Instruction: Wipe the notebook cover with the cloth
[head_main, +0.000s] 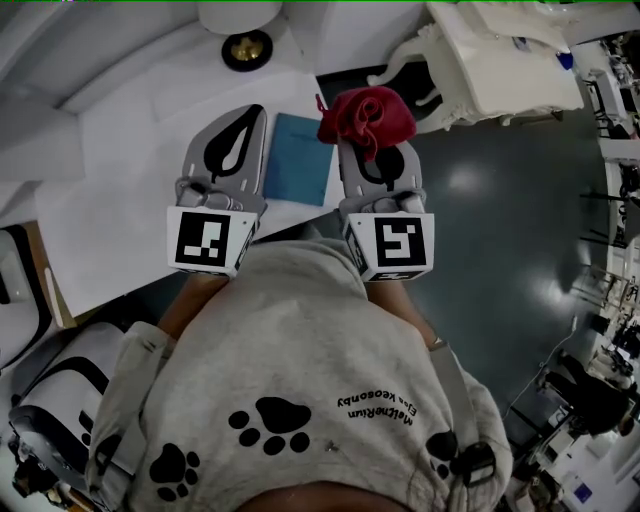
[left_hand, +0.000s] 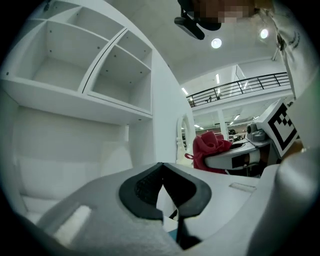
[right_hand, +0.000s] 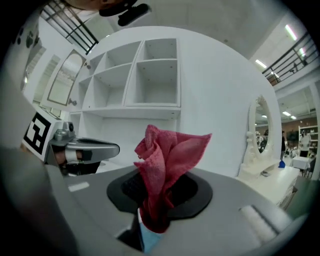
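While our right gripper (head_main: 372, 138) is clamped on the red cloth (head_main: 366, 118), pinching it low so that the rest stands out of the jaws in a loose, crumpled tuft, the notebook (head_main: 298, 158) lies just to that gripper's left, flat on the white table (head_main: 120, 190). From the gripper's own camera the cloth (right_hand: 167, 160) looks like soft, nubbly terry, folded over itself, with the dark ribbed pads of the right gripper (right_hand: 155, 220) closing on its base. Seen from the head camera, the notebook is a thin teal rectangle with a plain matte cover, and its long axis runs away from us, parallel to both grippers. On the notebook's other side we hold the left gripper (head_main: 225, 150), its jaws drawn together at the tips with nothing between them (left_hand: 161, 172). Both grippers flank the notebook about equally closely, but only the right one carries the cloth, so we judge the coming move to be a short shift leftward and down onto the cover, then strokes along its length. How high we hold the cloth above the cover we cannot tell. Beyond the notebook's far end stands a white shelf unit (right_hand: 145, 75).
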